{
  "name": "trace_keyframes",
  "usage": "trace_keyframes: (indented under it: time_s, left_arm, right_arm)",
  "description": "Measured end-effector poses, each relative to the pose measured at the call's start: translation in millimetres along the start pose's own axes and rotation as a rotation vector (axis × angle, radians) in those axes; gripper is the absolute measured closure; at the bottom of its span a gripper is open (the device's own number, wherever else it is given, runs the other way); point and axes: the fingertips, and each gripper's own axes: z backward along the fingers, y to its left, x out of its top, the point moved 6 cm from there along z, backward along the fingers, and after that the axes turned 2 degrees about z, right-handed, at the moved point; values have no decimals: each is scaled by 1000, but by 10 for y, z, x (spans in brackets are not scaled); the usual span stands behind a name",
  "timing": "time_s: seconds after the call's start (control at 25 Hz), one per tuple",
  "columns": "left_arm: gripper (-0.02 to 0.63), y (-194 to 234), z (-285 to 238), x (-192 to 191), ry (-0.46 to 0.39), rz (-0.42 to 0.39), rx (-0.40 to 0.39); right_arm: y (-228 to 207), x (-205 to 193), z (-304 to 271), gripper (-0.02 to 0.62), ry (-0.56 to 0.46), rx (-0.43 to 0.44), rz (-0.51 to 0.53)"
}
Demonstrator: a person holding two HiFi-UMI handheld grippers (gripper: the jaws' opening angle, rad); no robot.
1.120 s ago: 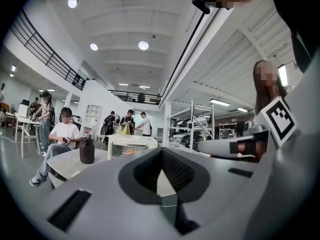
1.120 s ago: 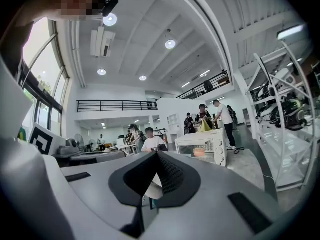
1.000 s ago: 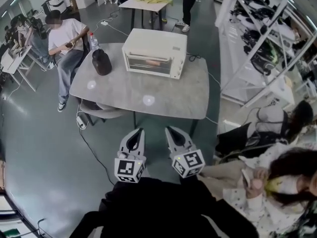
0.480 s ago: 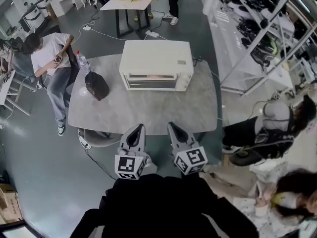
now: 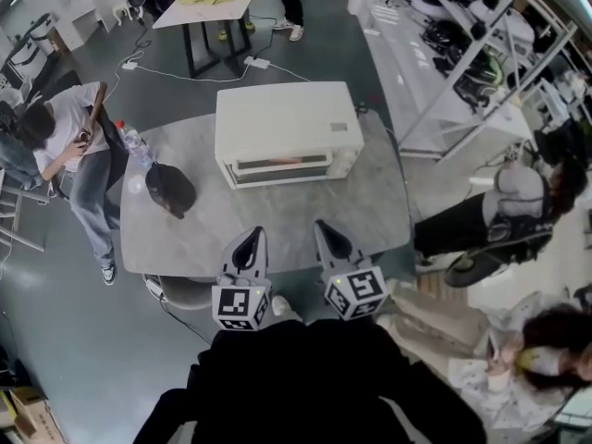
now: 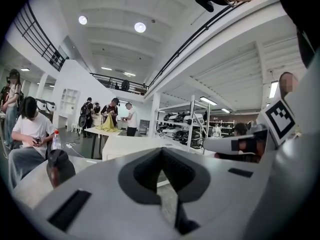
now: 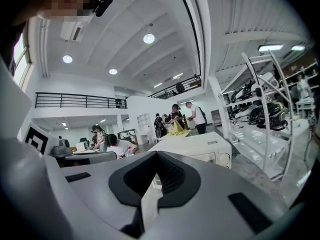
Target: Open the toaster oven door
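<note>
The white toaster oven (image 5: 287,129) stands on the grey table (image 5: 305,220), and its glass door (image 5: 280,166) faces me, shut. Both grippers hang side by side at the table's near edge, well short of the oven. My left gripper (image 5: 252,237) is shut with nothing in it, and so is my right gripper (image 5: 324,228). In the left gripper view the jaws (image 6: 160,184) meet in a closed seam, with the oven (image 6: 125,146) beyond them. The right gripper view shows its jaws (image 7: 159,184) closed too, and the oven (image 7: 200,145) ahead to the right.
A black bag (image 5: 171,190) and a water bottle (image 5: 129,141) sit at the table's left end. One person sits left of the table (image 5: 69,146) and another at its right (image 5: 499,213). Metal shelving (image 5: 462,54) runs along the right. A second table (image 5: 208,3) stands behind.
The head view has moved toward the table, so the oven looks nearer and more from above. Both grippers stay shut, side by side.
</note>
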Motion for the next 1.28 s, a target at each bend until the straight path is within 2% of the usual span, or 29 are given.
trace_keyframes:
  time_s: [0.32, 0.76, 1.28]
  left_arm:
    - [603, 326, -383, -44, 17, 0, -12]
    - [603, 545, -760, -192, 57, 8, 43]
    - [603, 759, -1173, -405, 94, 13, 80]
  right_arm:
    - [-179, -58, -414, 592, 13, -53, 8]
    - [-545, -259, -774, 592, 71, -83, -45]
    - [-919, -450, -1180, 592, 105, -106, -29]
